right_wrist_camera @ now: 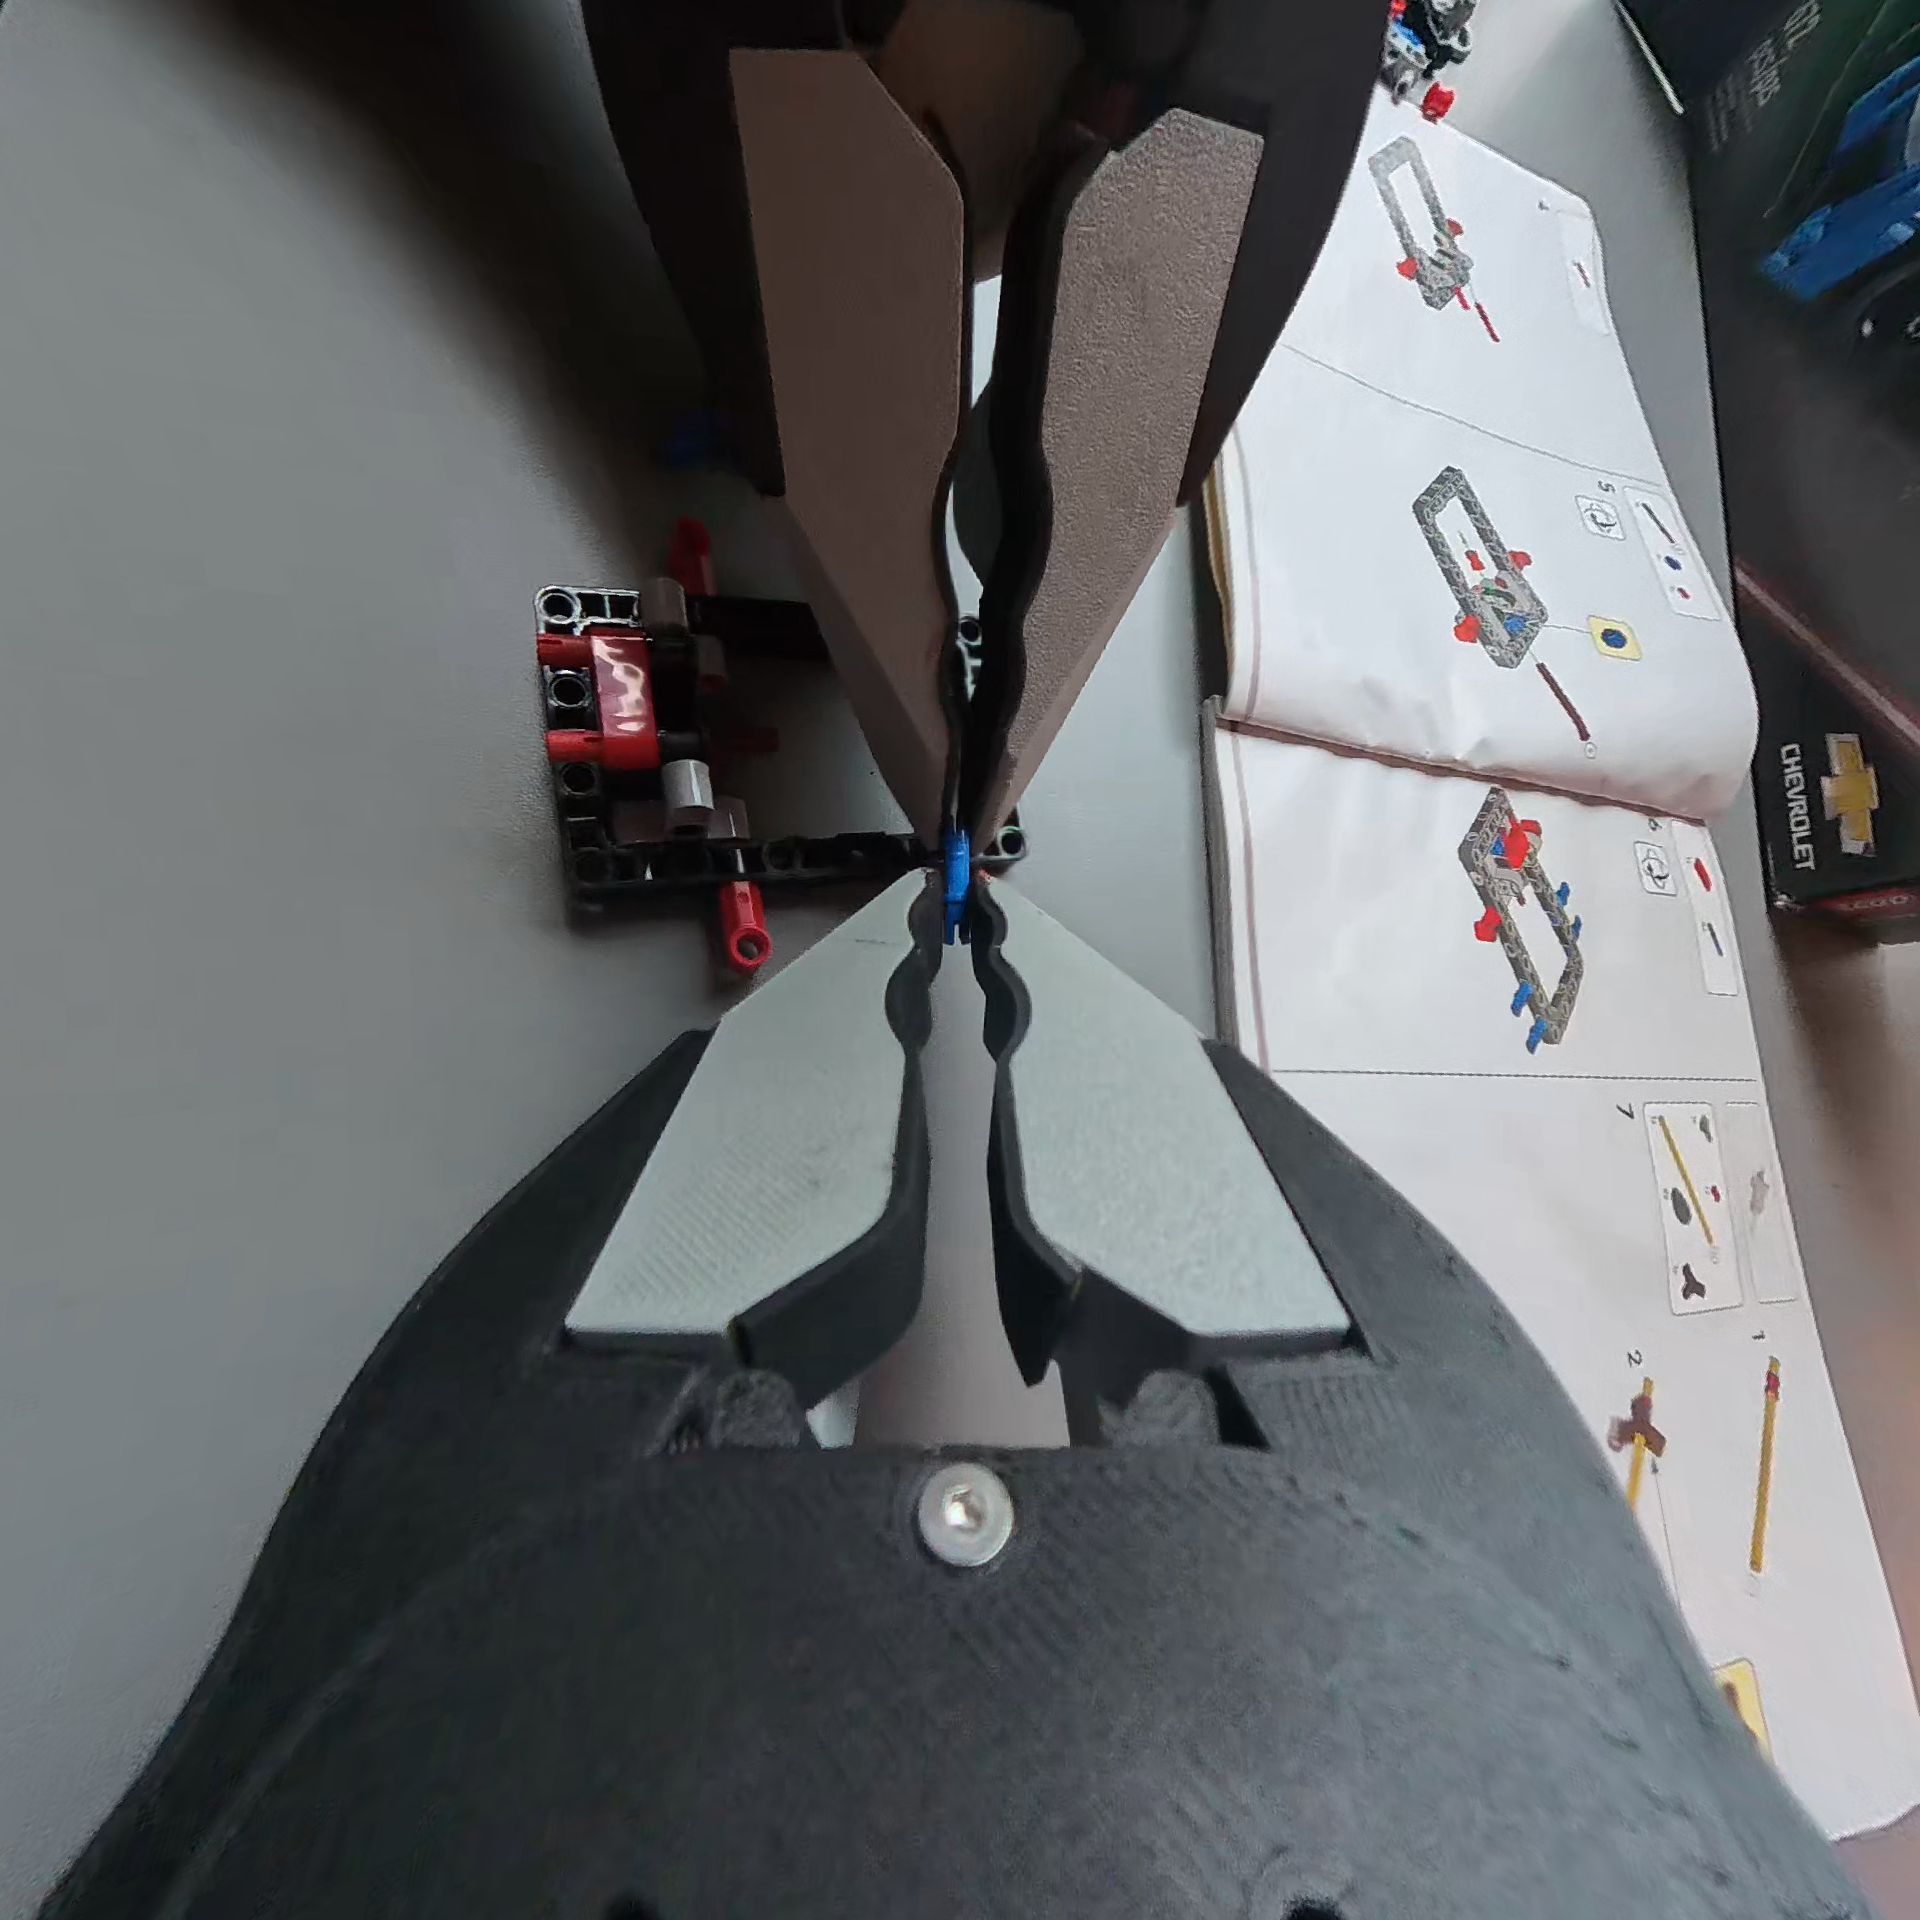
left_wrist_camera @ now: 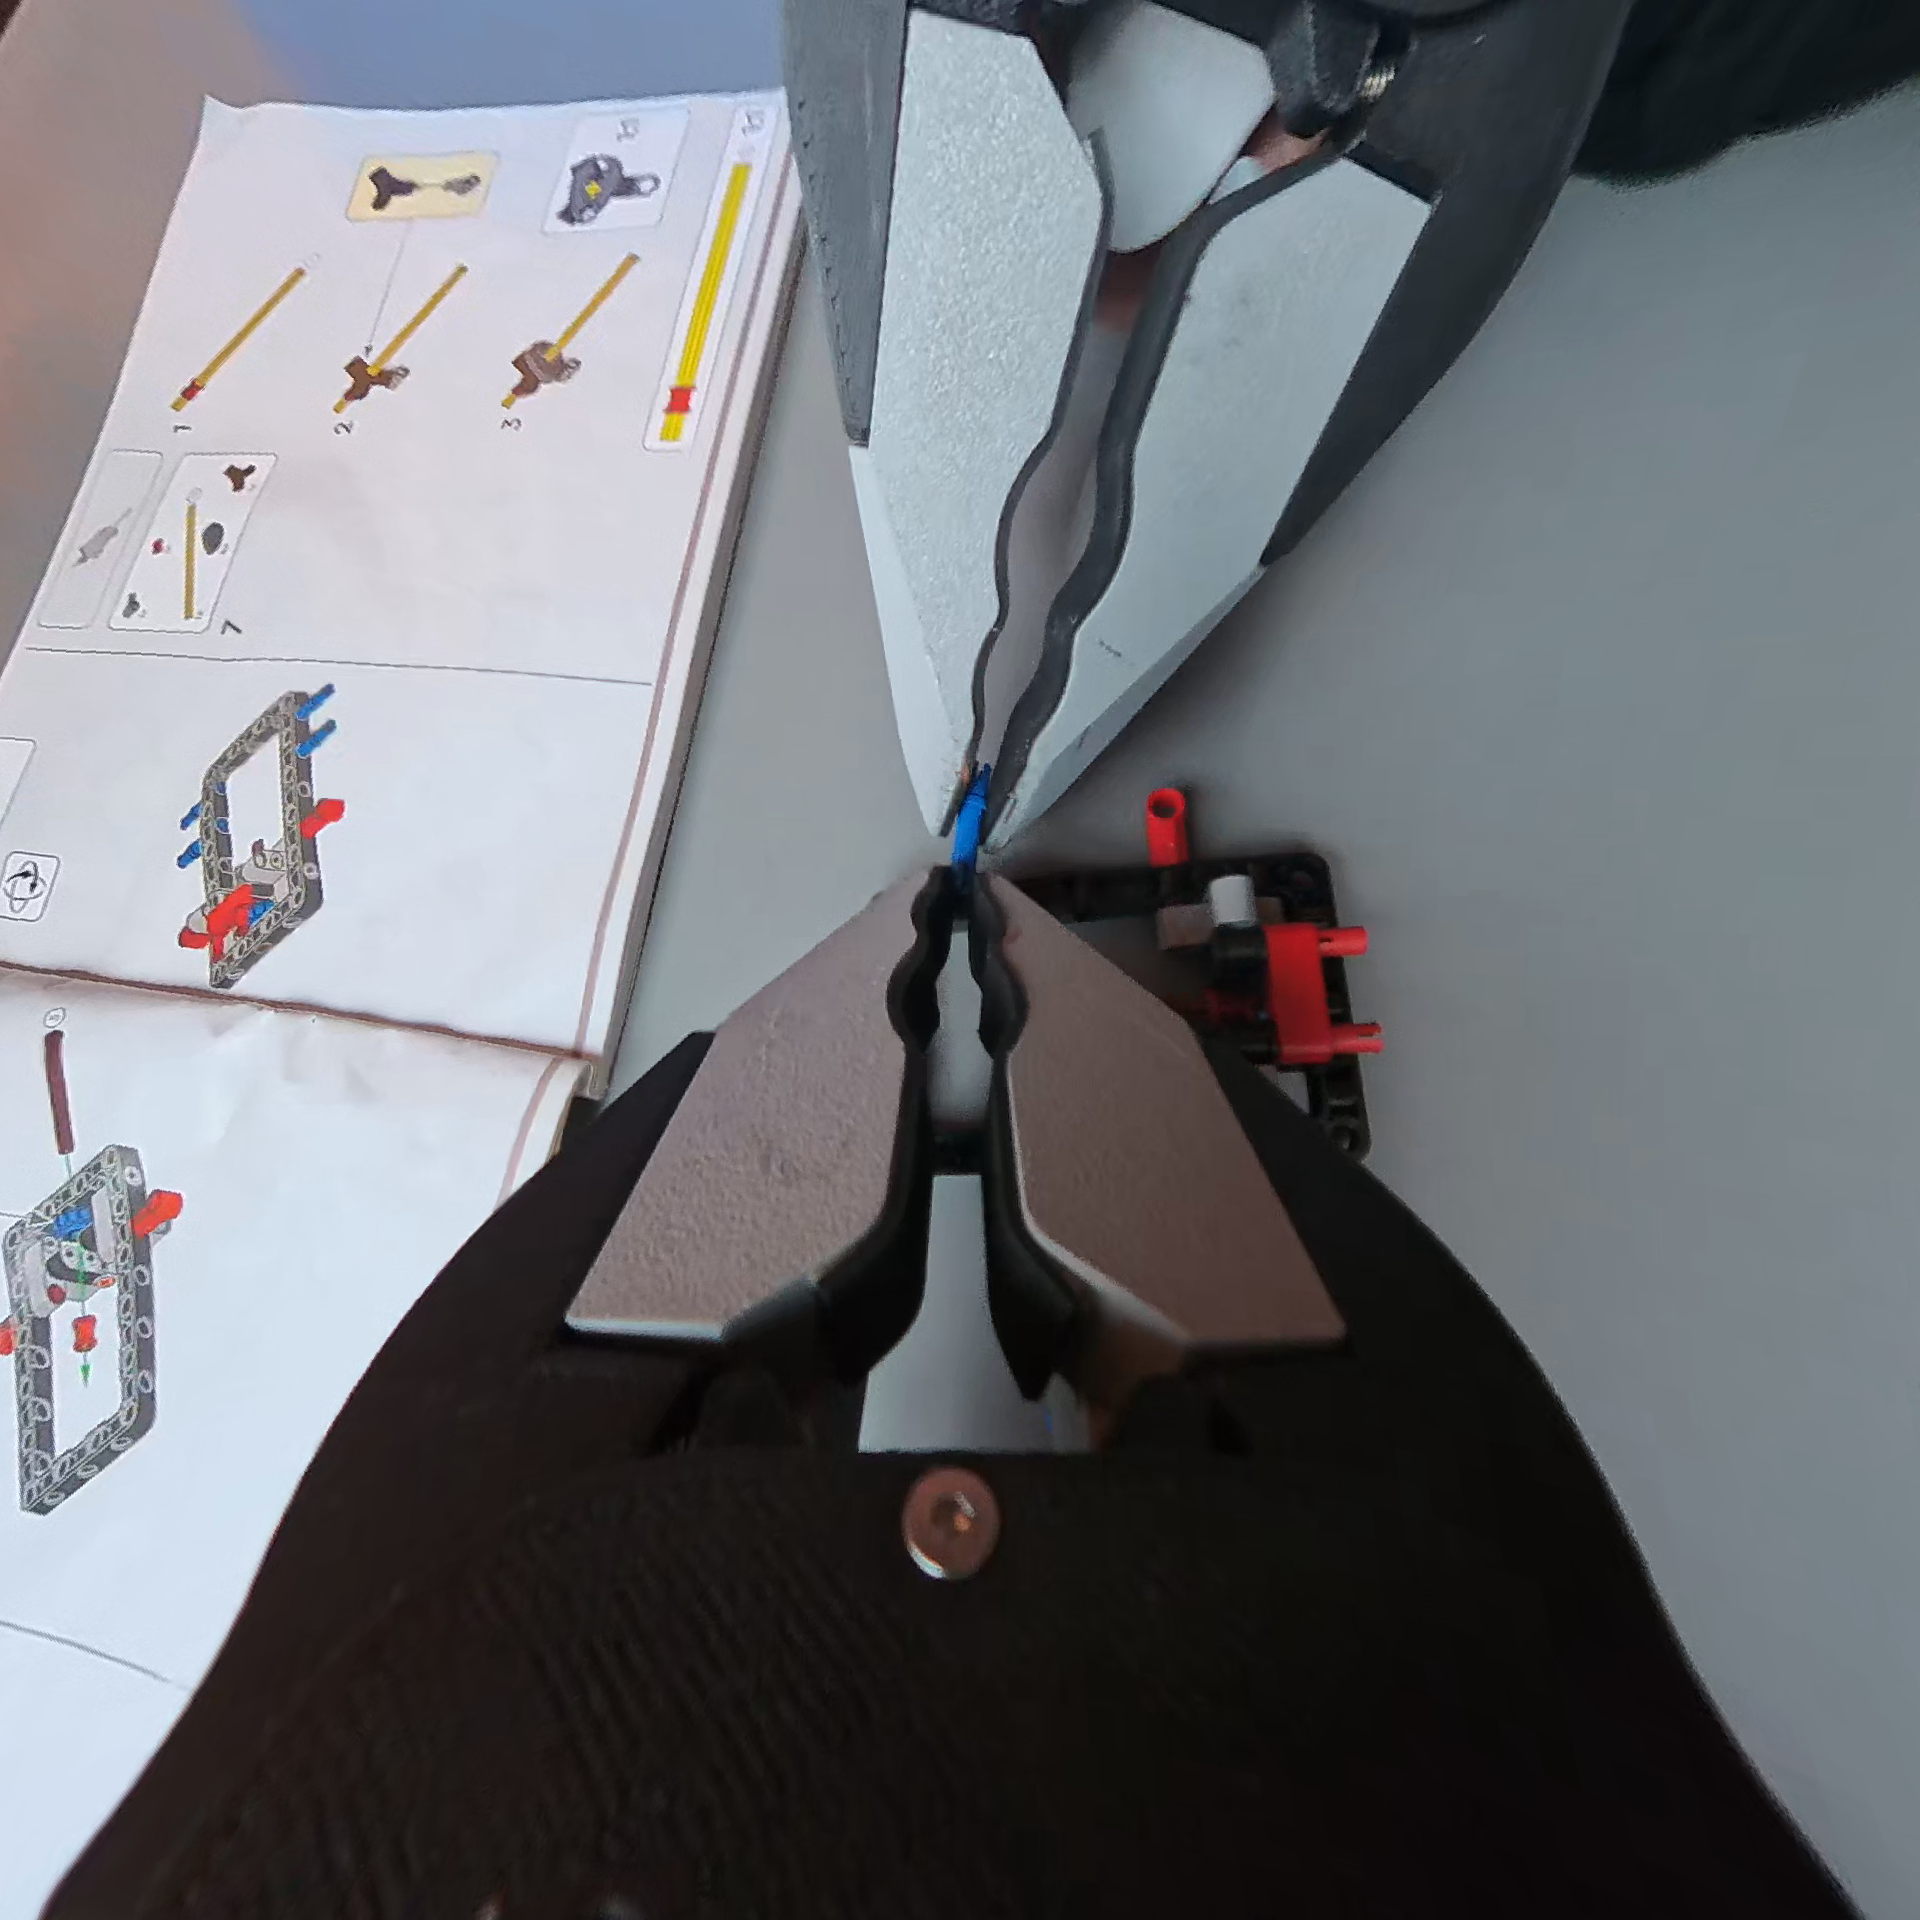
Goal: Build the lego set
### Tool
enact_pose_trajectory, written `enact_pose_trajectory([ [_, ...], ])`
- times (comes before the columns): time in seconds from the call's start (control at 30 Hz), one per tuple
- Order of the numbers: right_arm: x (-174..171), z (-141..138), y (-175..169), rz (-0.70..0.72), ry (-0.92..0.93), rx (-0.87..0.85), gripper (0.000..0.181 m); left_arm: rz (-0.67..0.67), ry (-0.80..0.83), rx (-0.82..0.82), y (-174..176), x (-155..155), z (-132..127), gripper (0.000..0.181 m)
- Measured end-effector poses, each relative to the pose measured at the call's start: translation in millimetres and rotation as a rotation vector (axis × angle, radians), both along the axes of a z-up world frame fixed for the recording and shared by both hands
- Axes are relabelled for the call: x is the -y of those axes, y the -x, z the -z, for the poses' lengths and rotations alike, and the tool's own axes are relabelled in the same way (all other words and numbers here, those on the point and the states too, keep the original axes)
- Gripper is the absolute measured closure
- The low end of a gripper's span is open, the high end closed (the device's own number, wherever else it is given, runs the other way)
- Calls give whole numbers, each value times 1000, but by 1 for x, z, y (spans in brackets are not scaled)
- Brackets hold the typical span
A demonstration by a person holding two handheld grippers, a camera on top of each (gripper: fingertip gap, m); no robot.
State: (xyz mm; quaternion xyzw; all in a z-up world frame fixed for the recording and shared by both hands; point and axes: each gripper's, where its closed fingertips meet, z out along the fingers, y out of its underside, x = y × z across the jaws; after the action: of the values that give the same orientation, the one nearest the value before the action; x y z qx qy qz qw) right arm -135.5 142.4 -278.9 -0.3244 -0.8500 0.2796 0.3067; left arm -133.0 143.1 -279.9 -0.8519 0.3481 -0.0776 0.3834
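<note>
A small blue pin [left_wrist_camera: 971, 821] is pinched tip to tip between both grippers above the grey table. My left gripper [left_wrist_camera: 961, 888], with tan fingers, is shut on its near end. My right gripper [left_wrist_camera: 977, 800], with grey fingers, comes from the top and is shut on its far end. In the right wrist view the blue pin [right_wrist_camera: 954, 883] sits in my right gripper [right_wrist_camera: 954, 914], with the left gripper [right_wrist_camera: 961, 826] meeting it from above. The black frame with red and grey parts [left_wrist_camera: 1283, 971] lies flat on the table just behind, and it also shows in the right wrist view [right_wrist_camera: 623, 717].
The open instruction booklet [left_wrist_camera: 364, 540] lies to the left, and on the right in the right wrist view [right_wrist_camera: 1455, 748]. A dark set box [right_wrist_camera: 1829, 582] stands beyond it. Loose pieces [right_wrist_camera: 1423, 47] lie at the far corner. A blue piece [right_wrist_camera: 691, 436] lies behind the left gripper. The grippers are tip to tip, or close to it.
</note>
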Motion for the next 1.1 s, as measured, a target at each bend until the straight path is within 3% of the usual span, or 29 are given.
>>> enact_pose_trajectory([
  [0.27, -2, -9, -1, 6, 246, 65, 180, 11, -13, 99, 1, -1, -10, 179],
  [0.37, -15, 0, -3, 38, 217, 107, 179, -21, 32, 68, 14, 2, -3, 174],
  [0.6, -10, 11, -6, 0, 217, 242, 179, -55, 98, 0, 21, 0, 12, 161],
  [0.7, -9, 13, -4, -9, 209, 260, 179, -48, 115, 29, 20, 2, 13, 163],
  [0.77, -9, 14, -3, -18, 198, 264, 179, -39, 113, 40, 18, 2, 13, 174],
  [1.1, -11, 16, -5, -36, 151, 333, 179, -42, 111, 134, 13, -2, 13, 175],
])
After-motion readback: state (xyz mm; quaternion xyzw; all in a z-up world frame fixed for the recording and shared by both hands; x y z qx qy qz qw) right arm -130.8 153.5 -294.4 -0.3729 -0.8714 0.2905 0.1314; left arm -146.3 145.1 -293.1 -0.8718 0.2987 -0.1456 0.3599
